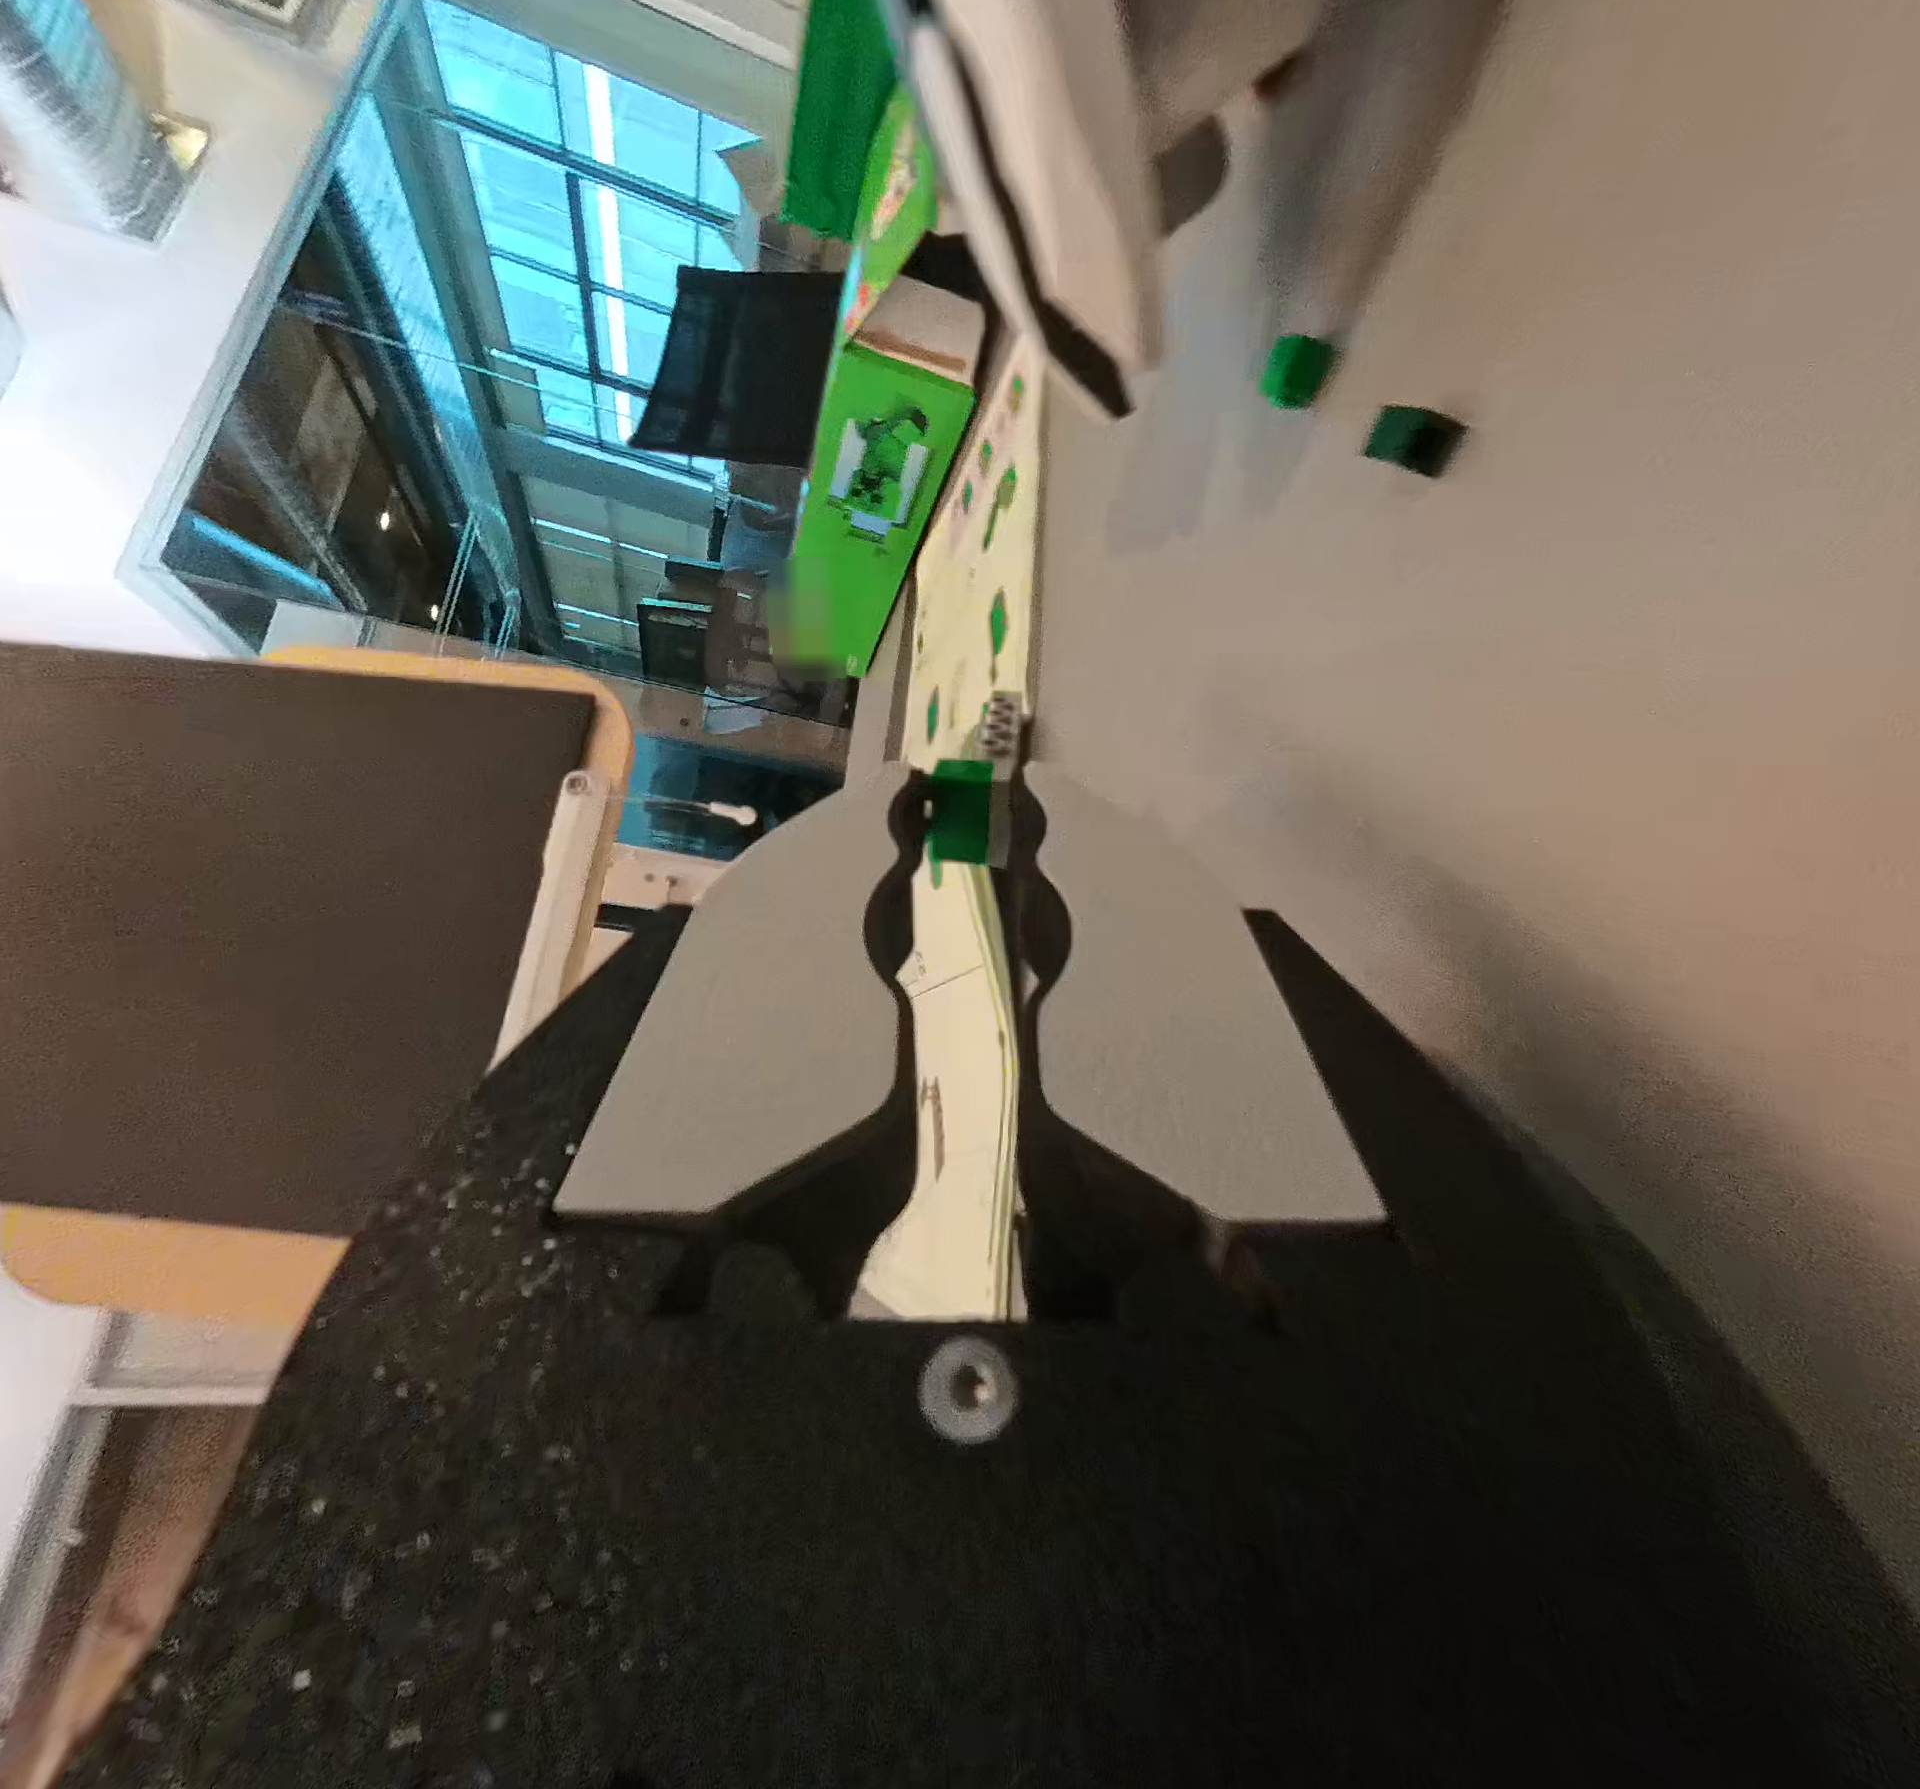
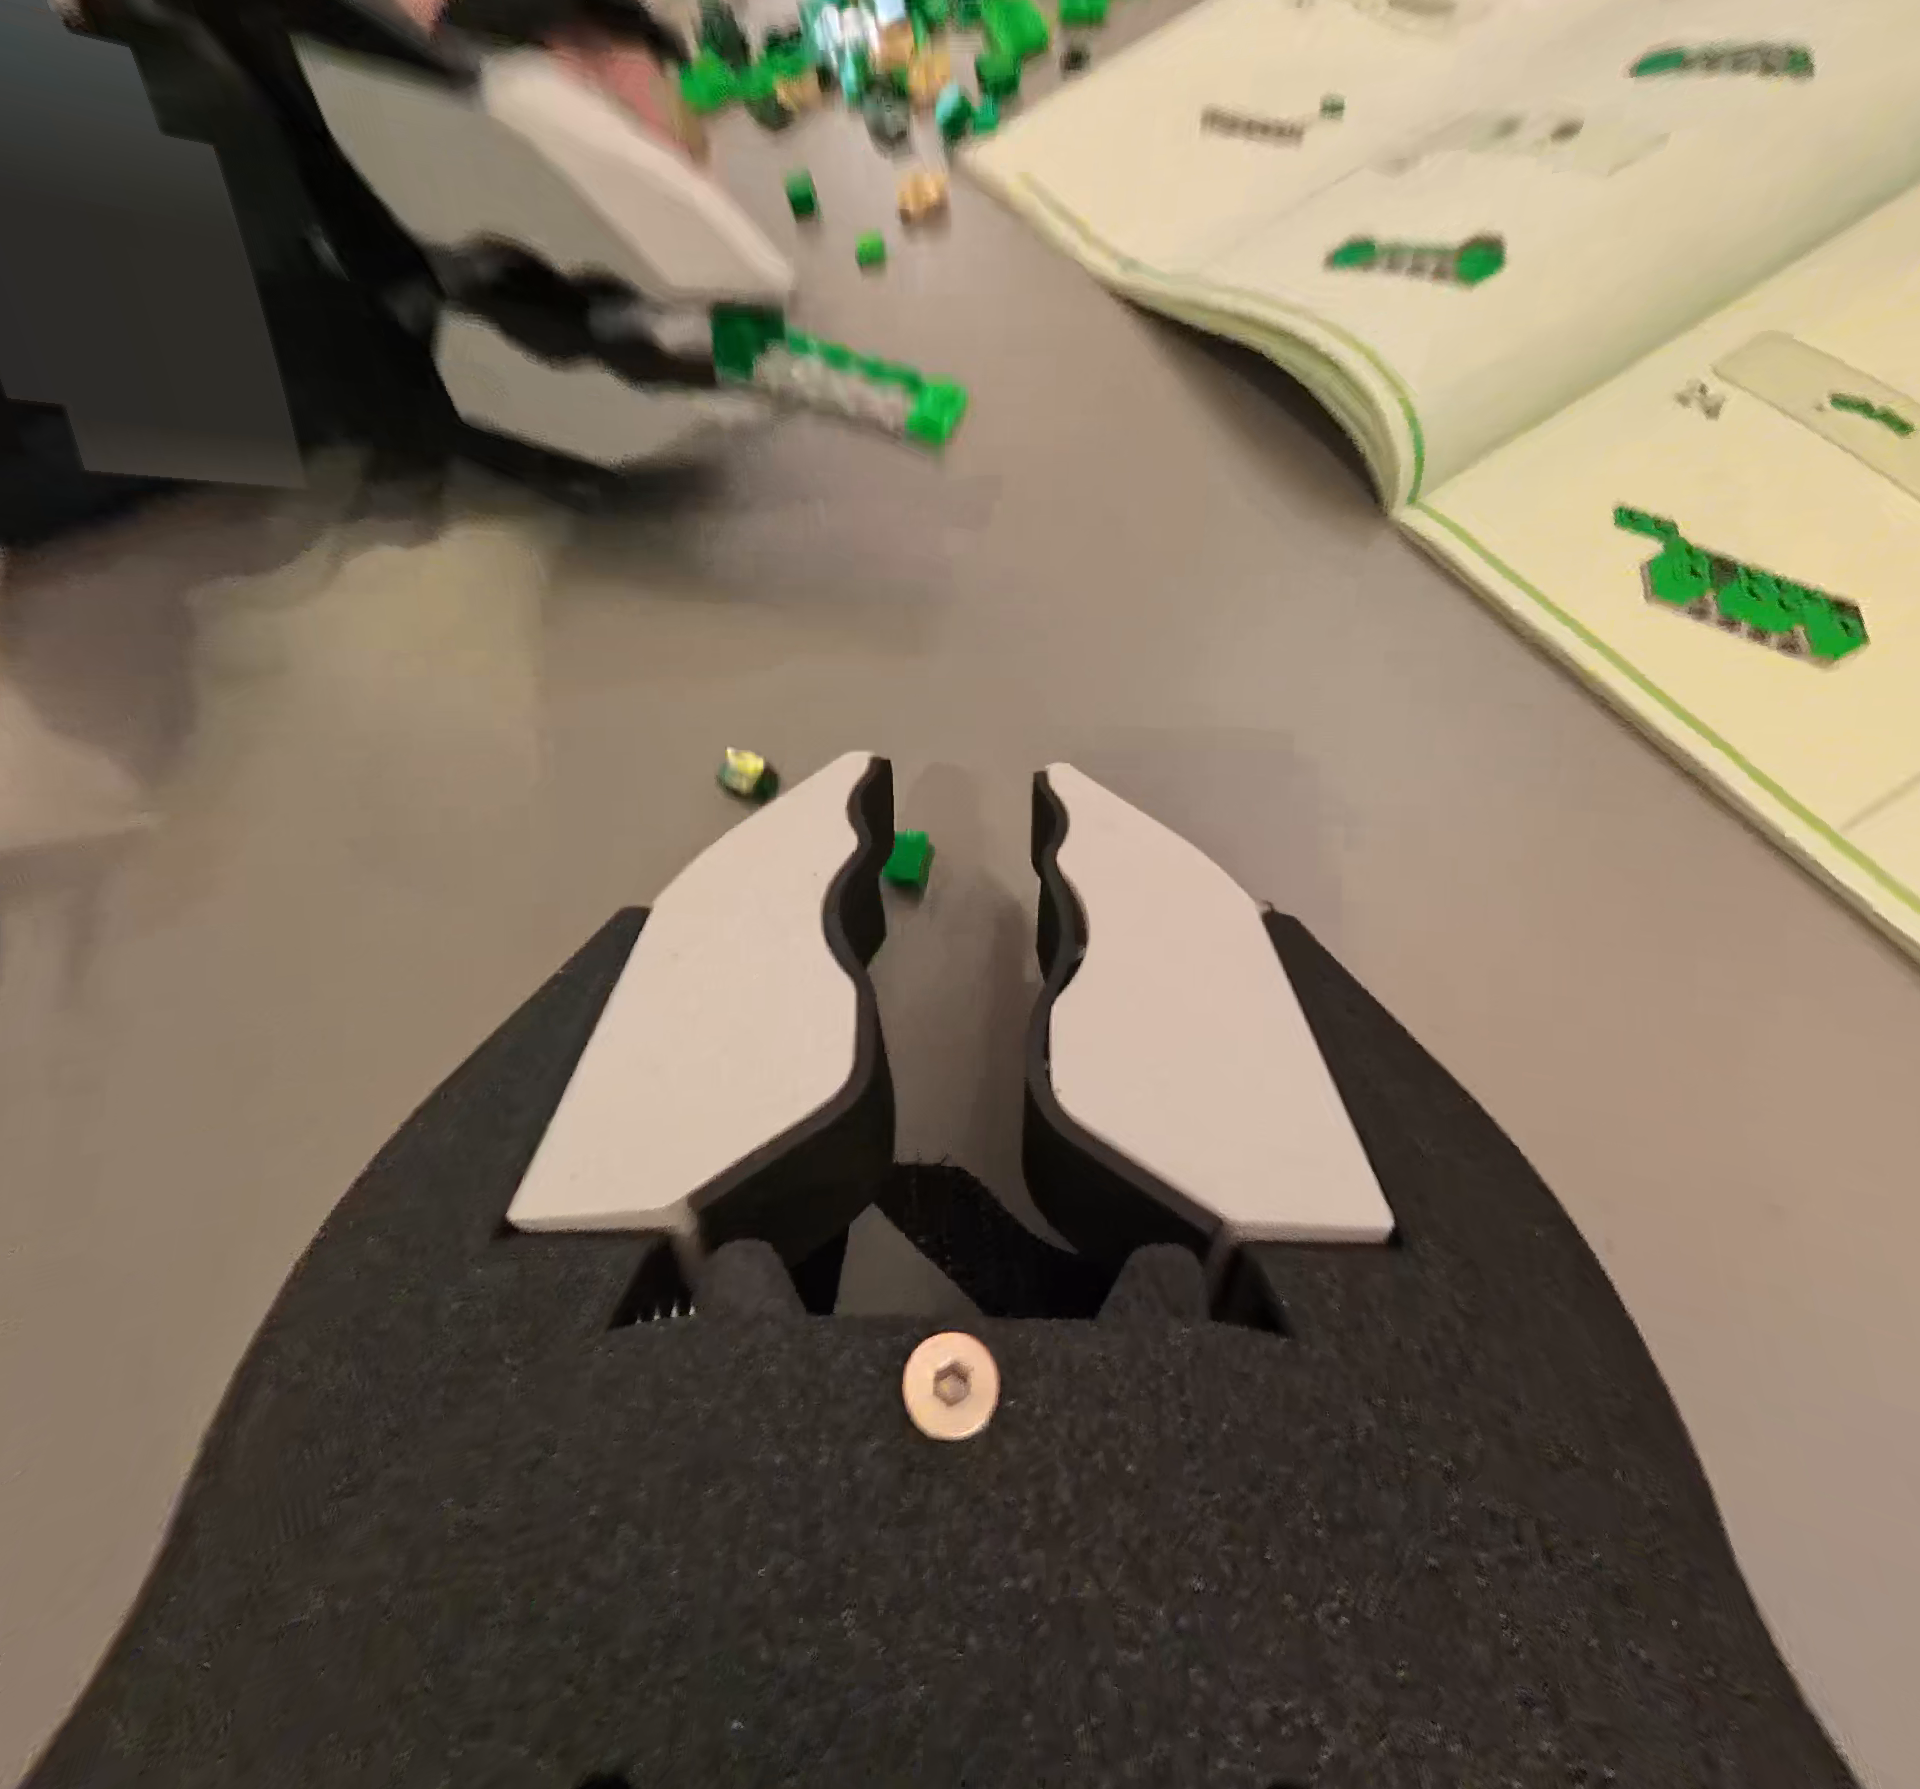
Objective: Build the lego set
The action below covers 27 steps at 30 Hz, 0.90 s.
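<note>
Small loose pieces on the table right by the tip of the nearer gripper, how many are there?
2. A small green brick lies between the right gripper's open fingers, by the left finger. A yellowish piece lies just outside that finger. The gripper body may hide more.

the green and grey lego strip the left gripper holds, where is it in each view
Left wrist view: the lego strip sits at picture centre, end-on, pinched between the left gripper tips.
Right wrist view: it is upper left of centre, sticking out rightward from the left gripper, blurred.
Shared landmark: the open instruction booklet on the grey table.
</note>
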{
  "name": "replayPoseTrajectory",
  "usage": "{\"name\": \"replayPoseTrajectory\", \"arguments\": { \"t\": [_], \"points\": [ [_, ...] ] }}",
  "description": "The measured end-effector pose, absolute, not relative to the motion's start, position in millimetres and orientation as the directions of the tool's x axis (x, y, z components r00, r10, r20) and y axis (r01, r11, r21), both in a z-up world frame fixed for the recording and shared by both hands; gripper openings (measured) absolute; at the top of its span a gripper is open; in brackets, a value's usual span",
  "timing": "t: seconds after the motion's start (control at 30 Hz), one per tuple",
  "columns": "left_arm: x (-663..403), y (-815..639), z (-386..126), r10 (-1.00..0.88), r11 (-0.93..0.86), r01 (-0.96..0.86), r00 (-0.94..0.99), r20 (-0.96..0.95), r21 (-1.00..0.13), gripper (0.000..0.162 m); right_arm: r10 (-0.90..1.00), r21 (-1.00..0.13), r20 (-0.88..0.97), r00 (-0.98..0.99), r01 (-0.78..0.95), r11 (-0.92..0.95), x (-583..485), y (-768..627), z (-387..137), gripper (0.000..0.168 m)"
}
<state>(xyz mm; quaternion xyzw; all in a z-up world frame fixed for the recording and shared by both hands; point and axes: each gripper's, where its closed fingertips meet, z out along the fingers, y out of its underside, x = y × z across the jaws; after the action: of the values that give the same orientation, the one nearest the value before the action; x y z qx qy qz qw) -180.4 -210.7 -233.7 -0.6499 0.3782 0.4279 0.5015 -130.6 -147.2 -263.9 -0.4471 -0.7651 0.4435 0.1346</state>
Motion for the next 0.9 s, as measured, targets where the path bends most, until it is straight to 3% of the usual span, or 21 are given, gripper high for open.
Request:
{"name": "replayPoseTrajectory", "arguments": {
  "t": [0.13,0.2,0.4,0.83,0.87,0.9],
  "points": [
    [-184,-212,-230,-0.039,-0.203,-0.906,0.386,-0.922,-0.371,0.015,0.844,-0.610,-0.064,-0.532,0.691,0.389,-107,-143,-275,0.022],
    [-181,-211,-231,-0.053,-0.196,-0.912,0.377,-0.925,-0.360,0.015,0.842,-0.572,-0.024,-0.539,0.698,0.431,-105,-150,-272,0.014],
    [-177,-212,-234,-0.080,-0.178,-0.912,0.387,-0.919,-0.369,0.015,0.834,-0.415,0.048,-0.549,0.749,0.517,-109,-151,-290,0.020],
    [-174,-212,-236,-0.102,-0.160,-0.902,0.418,-0.903,-0.400,0.015,0.858,-0.457,0.056,-0.511,0.751,0.477,-118,-156,-287,0.020],
    [-174,-212,-236,-0.103,-0.160,-0.903,0.417,-0.903,-0.399,0.015,0.858,-0.446,0.058,-0.510,0.756,0.479,-119,-155,-286,0.018],
    [-174,-212,-236,-0.104,-0.160,-0.903,0.418,-0.903,-0.399,0.015,0.858,-0.434,0.073,-0.508,0.759,0.486,-119,-154,-285,0.006]
  ]
}}
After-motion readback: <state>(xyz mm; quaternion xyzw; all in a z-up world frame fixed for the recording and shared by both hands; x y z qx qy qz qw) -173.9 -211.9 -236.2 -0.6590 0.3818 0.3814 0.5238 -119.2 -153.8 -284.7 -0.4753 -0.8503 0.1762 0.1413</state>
